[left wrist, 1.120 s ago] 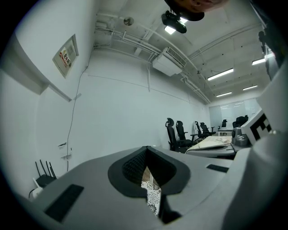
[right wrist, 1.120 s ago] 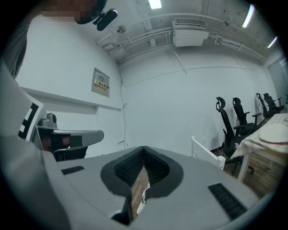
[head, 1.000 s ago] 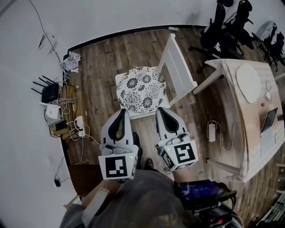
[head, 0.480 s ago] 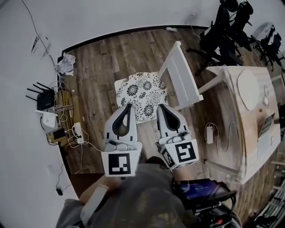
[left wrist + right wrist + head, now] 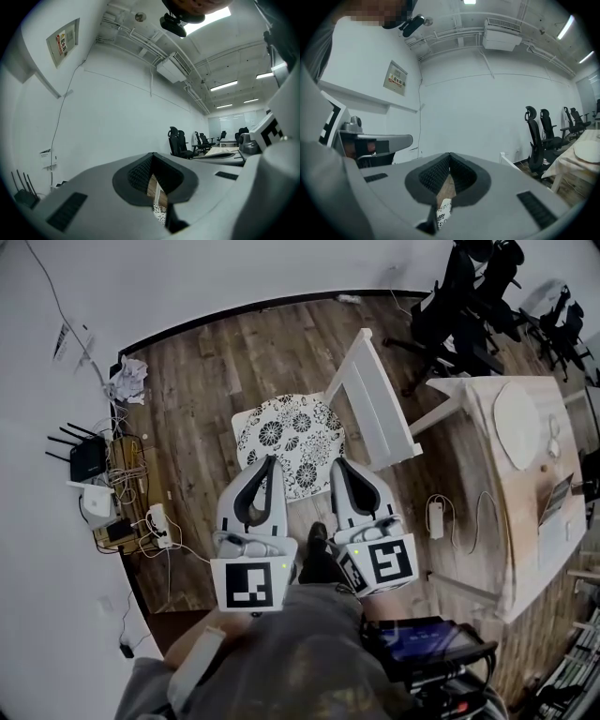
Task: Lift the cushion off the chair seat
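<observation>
While shut, left tongs (image 5: 271, 460) and right tongs (image 5: 337, 463) point level.

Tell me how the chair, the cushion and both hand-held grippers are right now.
chair: standing upright on the wood floor.
cushion: lying flat on the chair, not lifted.
left hand-held gripper: shut, holding nothing.
right hand-held gripper: shut, holding nothing.
</observation>
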A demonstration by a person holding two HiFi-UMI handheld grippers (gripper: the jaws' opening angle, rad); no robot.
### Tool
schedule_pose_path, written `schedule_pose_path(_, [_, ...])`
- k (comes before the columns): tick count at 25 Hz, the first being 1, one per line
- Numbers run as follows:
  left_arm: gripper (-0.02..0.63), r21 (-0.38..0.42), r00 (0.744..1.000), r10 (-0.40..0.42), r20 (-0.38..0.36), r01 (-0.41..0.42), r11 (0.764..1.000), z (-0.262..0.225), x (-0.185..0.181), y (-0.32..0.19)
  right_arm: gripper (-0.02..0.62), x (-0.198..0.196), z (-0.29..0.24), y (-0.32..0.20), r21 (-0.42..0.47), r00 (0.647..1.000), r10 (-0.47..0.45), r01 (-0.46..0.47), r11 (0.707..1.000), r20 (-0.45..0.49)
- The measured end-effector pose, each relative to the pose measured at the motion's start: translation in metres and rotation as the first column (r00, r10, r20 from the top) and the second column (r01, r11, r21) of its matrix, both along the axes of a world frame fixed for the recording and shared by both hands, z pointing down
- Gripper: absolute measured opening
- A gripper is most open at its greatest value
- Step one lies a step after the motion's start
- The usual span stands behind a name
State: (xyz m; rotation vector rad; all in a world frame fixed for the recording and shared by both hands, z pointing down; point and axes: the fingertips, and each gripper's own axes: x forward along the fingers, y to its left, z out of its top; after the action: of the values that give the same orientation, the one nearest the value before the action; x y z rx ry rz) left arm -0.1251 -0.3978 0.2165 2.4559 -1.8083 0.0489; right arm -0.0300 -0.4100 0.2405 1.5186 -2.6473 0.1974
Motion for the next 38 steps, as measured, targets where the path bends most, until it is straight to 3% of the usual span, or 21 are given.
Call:
schedule_pose_path(5, [0.006, 0.037, 0.995, 0.037, 0.089, -0.041, 0.998, 0.002, 0.01, -0.007, 0.008, 0.002, 0.012, -0.01, -0.025, 1.0, -0.015, 0.015, 1.0, 0.004])
schedule_pose_path(7, [0.006, 0.043, 0.995, 0.04, 0.089, -0.044, 0.998, 0.004, 0.013, -0.009, 0.008, 0.002, 0.018, -0.014, -0.035, 1.0, -0.026, 0.027, 0.999, 0.005])
schedule_pose_path(13, [0.006, 0.01, 0.989, 0.033, 0.147, -0.035, 0.999, 0.02, 0.016, -0.019, 0.008, 0.004, 0.03, -0.022, -0.05, 0.999, -0.045, 0.046, 0.998, 0.017])
schedule_pose_path(24, [0.006, 0.028, 0.996, 0.0, 0.084, -0.002, 1.0, 0.052, 0.021, -0.03, 0.008, 0.013, 0.068, -0.03, -0.071, 0.997, -0.071, 0.071, 0.995, -0.003])
schedule_pose_path(38, [0.006, -0.056, 0.995, 0.03, 0.094, -0.025, 0.998, 0.122, 0.03, -0.042, 0.008, 0.01, 0.144, -0.037, -0.162, 0.996, -0.094, 0.092, 0.983, -0.007])
